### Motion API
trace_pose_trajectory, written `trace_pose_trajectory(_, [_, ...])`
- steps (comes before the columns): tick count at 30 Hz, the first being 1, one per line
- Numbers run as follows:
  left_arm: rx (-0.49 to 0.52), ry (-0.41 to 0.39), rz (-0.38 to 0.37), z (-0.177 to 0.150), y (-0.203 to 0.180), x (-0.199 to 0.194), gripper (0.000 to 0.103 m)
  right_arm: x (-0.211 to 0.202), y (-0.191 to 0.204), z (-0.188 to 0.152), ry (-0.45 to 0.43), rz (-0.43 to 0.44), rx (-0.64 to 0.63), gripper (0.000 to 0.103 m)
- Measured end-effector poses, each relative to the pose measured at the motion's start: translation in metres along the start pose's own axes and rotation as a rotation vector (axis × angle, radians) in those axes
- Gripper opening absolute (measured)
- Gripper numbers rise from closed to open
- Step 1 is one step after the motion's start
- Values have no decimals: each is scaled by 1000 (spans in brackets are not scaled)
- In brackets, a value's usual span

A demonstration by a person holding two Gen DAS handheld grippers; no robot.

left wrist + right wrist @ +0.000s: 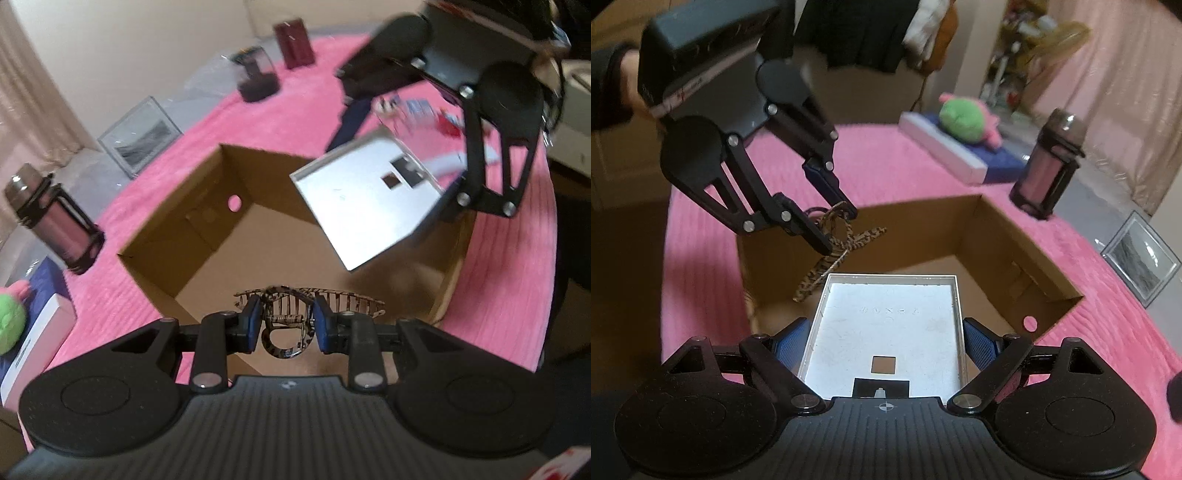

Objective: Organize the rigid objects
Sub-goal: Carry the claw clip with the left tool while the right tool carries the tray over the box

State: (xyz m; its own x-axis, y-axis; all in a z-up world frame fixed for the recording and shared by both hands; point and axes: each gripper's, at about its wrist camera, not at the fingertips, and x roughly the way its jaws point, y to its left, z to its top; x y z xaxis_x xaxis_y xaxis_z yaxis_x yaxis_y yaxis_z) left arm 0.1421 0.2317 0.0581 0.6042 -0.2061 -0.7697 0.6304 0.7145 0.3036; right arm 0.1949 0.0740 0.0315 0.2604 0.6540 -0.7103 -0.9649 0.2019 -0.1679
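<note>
box: open cardboard box on the pink cover, seemingly empty inside; both held things hang over its opening, so it looks like the place they are meant to go.
tray: white, flat, with a raised rim and a small square hole; the right gripper holds it by its two long sides, jaws spread wide, pads pressed on the rim. In the left view it tilts steeply over the box.
tray risk: the grip is on thin edges at one end only; I judge it could pivot or slip out if tipped further, and land on a corner or against the box wall.
clip: a striped brown hair claw, pinched at its hinge by the left gripper, jaws narrow, above the near side of the box.
clip risk: the teeth stick out on both sides and could catch the box rim, or the tray.
crowding risk: both grippers are close together over one opening; releasing together could drop the tray on the clip.
writing: faint embossed marks on the tray floor, too blurred to read; no brand legible anywhere.
</note>
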Motion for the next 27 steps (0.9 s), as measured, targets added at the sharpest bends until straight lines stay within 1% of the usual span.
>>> trace_pose_trajectory(6, [71,64,-59,-8,-4,27,25,36,0,2,125,27,-79,84])
trace_pose_trajectory(15, [98,117,-139,-15,-4,59,25,77,-2,4,242,76,-144,84])
trace_pose_trajectory(18, [103,137,-163,-17,-1,67,25,86,-5,9,269,106,-141,84])
trace_pose_trajectory(23, [106,172,-212,-17,6,75,25,106,-18,15,362,193,-98,84])
trace_pose_trajectory(27, [122,191,-236,-16,7,80,25,116,-26,17,394,243,-82,84])
